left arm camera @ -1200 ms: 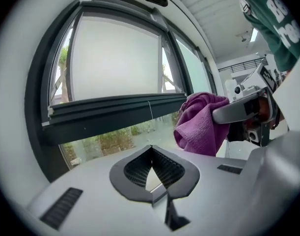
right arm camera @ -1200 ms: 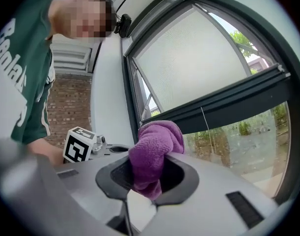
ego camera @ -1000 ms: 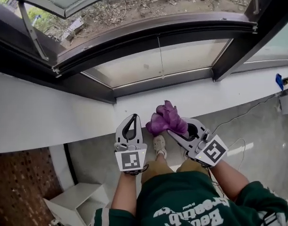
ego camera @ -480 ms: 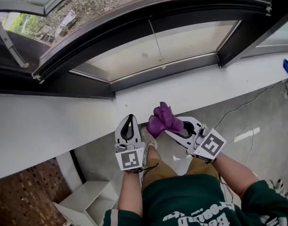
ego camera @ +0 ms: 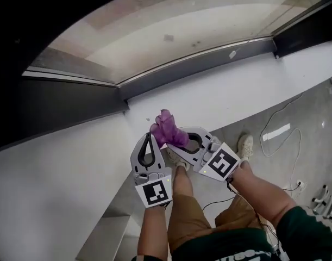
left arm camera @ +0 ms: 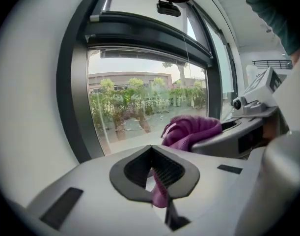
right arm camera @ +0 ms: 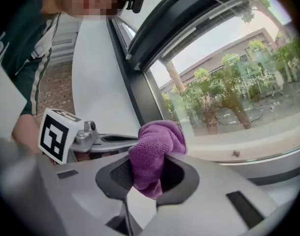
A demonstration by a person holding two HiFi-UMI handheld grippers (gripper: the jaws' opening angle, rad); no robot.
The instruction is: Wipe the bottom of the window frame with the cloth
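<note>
Nearest, at 6 o'clock in the head view, the person's forearms reach up from green sleeves, one gripper in each hand. The left gripper (ego camera: 150, 135) has its jaws closed together. In its own view (left arm camera: 152, 168) a thin purple sliver shows in the slit below the pads. Whether it is nipped there or only lies behind the jaws, I cannot tell.

Just beside it, at its 3 o'clock, the right gripper (ego camera: 174, 141) angles in toward 10 o'clock. Its jaws are clenched on the purple cloth (ego camera: 167, 128). In the right gripper view (right arm camera: 147, 173) the cloth (right arm camera: 154, 146) stands bunched between the two dark pads. It rises above them in a rounded fold, with a short tail below.

From the left gripper view the cloth (left arm camera: 189, 132) sits at about 1 o'clock of those jaws, close by. In the head view its edge comes right up to the left gripper's tip.

Beyond both grippers, toward 12 o'clock, lies the white ledge (ego camera: 236, 91); the cloth is over its near edge. Whether they touch cannot be told.

Farther on runs the dark bottom rail of the window frame (ego camera: 198, 65), apart from the cloth. Past it comes the glass pane (ego camera: 182, 31).

Through the glass, the gripper views show trees (right arm camera: 223, 102) and a low building.
</note>
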